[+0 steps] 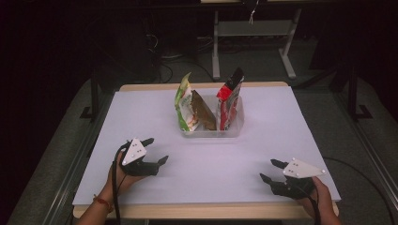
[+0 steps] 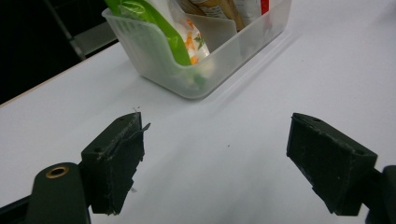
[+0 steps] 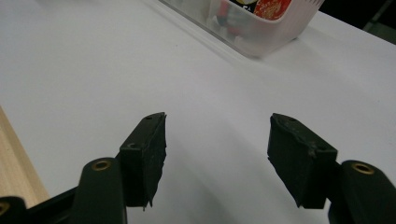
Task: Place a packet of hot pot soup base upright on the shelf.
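Observation:
A clear plastic bin [image 1: 213, 132] stands at the middle of the white table top, toward the far side. Three snack bags stand upright in it: a green and white bag [image 1: 184, 103] at its left, a brown bag [image 1: 203, 111] in the middle, a red bag [image 1: 229, 99] at its right. My left gripper [image 1: 156, 151] rests near the front left of the table, open, nothing between its jaws, and points toward the bin [image 2: 196, 70]. My right gripper [image 1: 271, 170] sits at the front right, open and empty. The bin's red-bag corner [image 3: 261, 32] lies ahead of it.
The white table top [image 1: 141, 117] has a wooden edge along the front and back. Dark floor, cables and metal desk legs [image 1: 216, 47] lie beyond the far edge. A person's hands hold both grippers at the near edge.

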